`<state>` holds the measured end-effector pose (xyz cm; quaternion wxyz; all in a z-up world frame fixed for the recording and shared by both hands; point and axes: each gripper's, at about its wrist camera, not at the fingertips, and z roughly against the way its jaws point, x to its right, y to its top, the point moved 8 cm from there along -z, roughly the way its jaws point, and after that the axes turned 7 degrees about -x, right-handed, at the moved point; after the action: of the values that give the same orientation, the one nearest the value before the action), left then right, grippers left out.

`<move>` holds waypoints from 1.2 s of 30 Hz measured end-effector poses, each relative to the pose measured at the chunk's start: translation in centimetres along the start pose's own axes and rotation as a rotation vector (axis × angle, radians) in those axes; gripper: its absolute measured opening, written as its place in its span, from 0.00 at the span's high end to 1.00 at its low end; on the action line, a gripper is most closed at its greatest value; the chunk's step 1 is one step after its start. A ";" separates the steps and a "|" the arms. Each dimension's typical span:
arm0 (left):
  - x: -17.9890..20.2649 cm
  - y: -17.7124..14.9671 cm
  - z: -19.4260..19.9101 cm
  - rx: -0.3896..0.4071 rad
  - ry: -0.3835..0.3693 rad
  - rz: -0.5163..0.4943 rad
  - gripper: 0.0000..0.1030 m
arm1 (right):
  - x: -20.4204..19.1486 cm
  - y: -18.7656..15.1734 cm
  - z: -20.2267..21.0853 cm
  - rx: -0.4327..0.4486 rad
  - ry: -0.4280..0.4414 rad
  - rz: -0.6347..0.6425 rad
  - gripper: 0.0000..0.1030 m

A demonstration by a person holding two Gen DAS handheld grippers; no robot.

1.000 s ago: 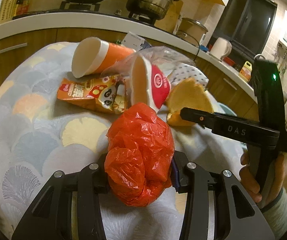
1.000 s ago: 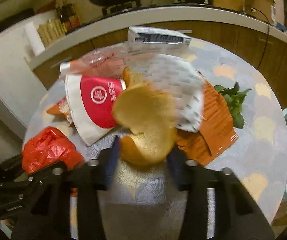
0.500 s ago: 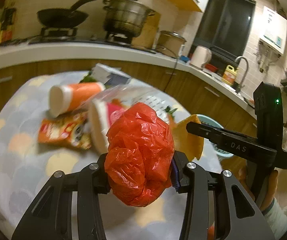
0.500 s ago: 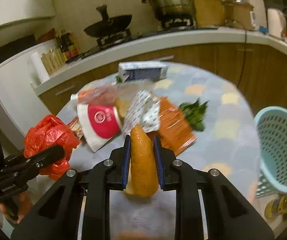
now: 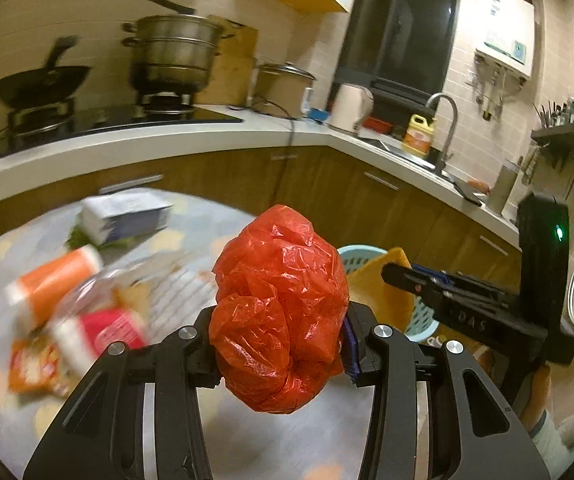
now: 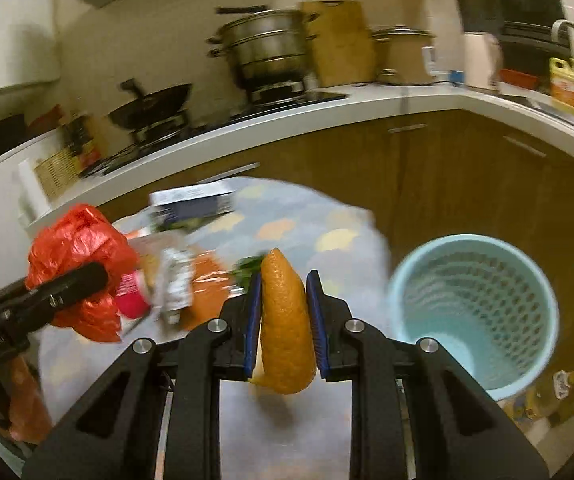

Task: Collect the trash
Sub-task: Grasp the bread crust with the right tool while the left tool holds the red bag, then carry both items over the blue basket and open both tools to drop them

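**A:** What is the biggest thing in the room?

**B:** A white L-shaped kitchen worktop [image 5: 215, 130] over brown wooden cabinets. On it sit a steel stacked pot [image 5: 175, 54], a black wok [image 5: 41, 84] and a pale kettle [image 5: 351, 106]. In front of it is a round counter [image 6: 307, 224] with a pale cloth patterned in fans. Its litter is blurred: a white and blue carton [image 5: 125, 216], an orange and white cup [image 5: 51, 280] on its side, a red and white cup [image 5: 103, 330].

**A:** And the bin?

**B:** A light blue mesh basket [image 6: 475, 308] stands upright on the floor just beside the counter's edge, mouth open upward.

**A:** What does the left hand-held gripper [image 5: 281, 340] carry?

**B:** It pinches a crumpled red plastic bag [image 5: 279, 308], glossy and wrinkled, balled into an egg shape. Its long axis stands upright, and it is lifted above the counter.

**A:** The right one?

**B:** The right hand-held gripper [image 6: 285, 320] squeezes an orange peel [image 6: 285, 324] between blue pads [image 6: 253, 320]. The peel is a dimpled curved wedge, long axis upright, narrow tip pointing up. It hangs over the counter's near edge, left of the basket.
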<state>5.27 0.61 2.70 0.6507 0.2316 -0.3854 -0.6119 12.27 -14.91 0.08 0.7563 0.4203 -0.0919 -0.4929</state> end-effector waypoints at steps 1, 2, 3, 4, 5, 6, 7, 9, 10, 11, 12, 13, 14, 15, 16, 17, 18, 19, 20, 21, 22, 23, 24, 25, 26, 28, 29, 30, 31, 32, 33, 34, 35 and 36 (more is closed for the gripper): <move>0.7 0.6 -0.9 -0.006 -0.010 -0.004 0.60 | 1.3 0.1 0.1 0.005 -0.019 -0.014 0.81; 1.2 1.0 -1.6 -0.012 -0.017 -0.008 0.60 | 2.7 0.2 0.2 0.007 -0.040 -0.034 0.81; 2.2 1.4 -3.0 -0.025 -0.033 -0.013 0.60 | 4.2 0.1 0.2 0.005 -0.058 -0.055 0.81; 3.0 1.8 -4.2 -0.039 -0.048 -0.018 0.60 | 5.5 0.0 0.0 0.001 -0.076 -0.072 0.81; 3.9 2.0 -5.7 -0.056 -0.059 -0.022 0.60 | 7.1 -0.2 -0.3 -0.003 -0.108 -0.087 0.81; 4.5 2.1 -6.8 -0.069 -0.067 -0.026 0.60 | 8.4 -0.4 -0.6 -0.009 -0.139 -0.096 0.81; 5.5 2.3 -8.5 -0.091 -0.079 -0.032 0.60 | 9.4 -0.7 -0.9 -0.016 -0.158 -0.105 0.81; 7.2 2.3 -11.5 -0.130 -0.092 -0.047 0.60 | 12.0 -1.6 -2.2 -0.045 -0.206 -0.129 0.81; 7.8 2.2 -12.8 -0.146 -0.099 -0.054 0.60 | 12.9 -2.1 -2.7 -0.059 -0.224 -0.137 0.81; 8.3 2.1 -13.9 -0.159 -0.103 -0.061 0.60 | 14.0 -2.6 -3.5 -0.076 -0.240 -0.151 0.81; 9.0 1.9 -15.5 -0.180 -0.107 -0.070 0.60 | 14.9 -3.1 -4.3 -0.090 -0.247 -0.168 0.81; 9.6 1.7 -17.0 -0.200 -0.111 -0.076 0.60 | 15.8 -3.7 -4.9 -0.102 -0.255 -0.181 0.81; 9.9 1.6 -18.0 -0.218 -0.114 -0.078 0.60 | 16.9 -4.2 -5.8 -0.118 -0.271 -0.194 0.81; 10.4 1.3 -19.6 -0.250 -0.123 -0.077 0.60 | 17.6 -4.7 -6.4 -0.131 -0.280 -0.205 0.81; 10.7 0.9 -21.1 -0.288 -0.138 -0.069 0.60 | 18.4 -5.3 -7.2 -0.150 -0.280 -0.224 0.81; 10.9 0.7 -22.0 -0.309 -0.147 -0.062 0.60 | 18.9 -5.6 -7.7 -0.164 -0.277 -0.238 0.81; 11.1 0.4 -23.3 -0.332 -0.154 -0.055 0.60 | 19.6 -6.1 -8.3 -0.179 -0.275 -0.255 0.81; 11.2 0.1 -24.4 -0.353 -0.156 -0.051 0.59 | 19.9 -6.4 -8.7 -0.187 -0.272 -0.266 0.81; 11.3 -0.2 -25.0 -0.367 -0.160 -0.048 0.58 | 20.4 -6.7 -9.1 -0.197 -0.264 -0.280 0.79; 11.5 -0.6 -25.9 -0.388 -0.170 -0.044 0.57 | 20.6 -6.9 -9.2 -0.203 -0.264 -0.292 0.78; 11.5 -0.9 -26.7 -0.407 -0.159 -0.045 0.52 | 20.8 -7.1 -9.4 -0.211 -0.260 -0.298 0.77; 11.4 -1.2 -26.8 -0.415 -0.152 -0.047 0.44 | 20.7 -7.2 -9.5 -0.216 -0.254 -0.302 0.73; 11.3 -1.4 -27.2 -0.428 -0.141 -0.046 0.41 | 20.9 -7.3 -9.6 -0.218 -0.248 -0.308 0.71; 11.3 -1.3 -27.3 -0.430 -0.142 -0.041 0.37 | 21.0 -7.2 -9.6 -0.214 -0.244 -0.312 0.65; 11.1 -1.1 -27.1 -0.425 -0.143 -0.039 0.34 | 21.0 -7.1 -9.4 -0.207 -0.247 -0.314 0.53; 10.7 -0.7 -26.9 -0.402 -0.127 -0.041 0.29 | 21.2 -6.6 -8.8 -0.182 -0.259 -0.315 0.47; 10.6 -0.6 -26.8 -0.397 -0.121 -0.040 0.29 | 21.2 -6.4 -8.5 -0.177 -0.257 -0.315 0.47; 10.3 -0.6 -26.6 -0.394 -0.122 -0.037 0.29 | 21.2 -6.2 -8.2 -0.172 -0.259 -0.315 0.47; 10.2 -0.6 -26.5 -0.394 -0.121 -0.030 0.29 | 21.2 -6.0 -7.9 -0.165 -0.264 -0.314 0.47; 10.0 -0.6 -26.3 -0.392 -0.121 -0.025 0.29 | 21.2 -6.0 -7.6 -0.160 -0.266 -0.312 0.47; 10.0 -0.6 -26.0 -0.388 -0.124 -0.019 0.29 | 21.1 -5.9 -7.2 -0.152 -0.268 -0.309 0.47; 9.8 -0.6 -25.6 -0.380 -0.127 -0.017 0.29 | 21.0 -5.8 -6.8 -0.144 -0.271 -0.307 0.47; 9.6 -0.6 -24.9 -0.372 -0.130 -0.018 0.29 | 21.1 -5.7 -6.5 -0.140 -0.274 -0.307 0.47; 9.6 -0.5 -24.5 -0.364 -0.130 -0.020 0.29 | 21.0 -5.7 -6.1 -0.137 -0.277 -0.307 0.47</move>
<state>23.72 -12.93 -10.17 0.6495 0.0738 -0.3072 -0.6916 22.32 -29.80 -13.72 0.6790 0.3052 -0.0962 -0.6607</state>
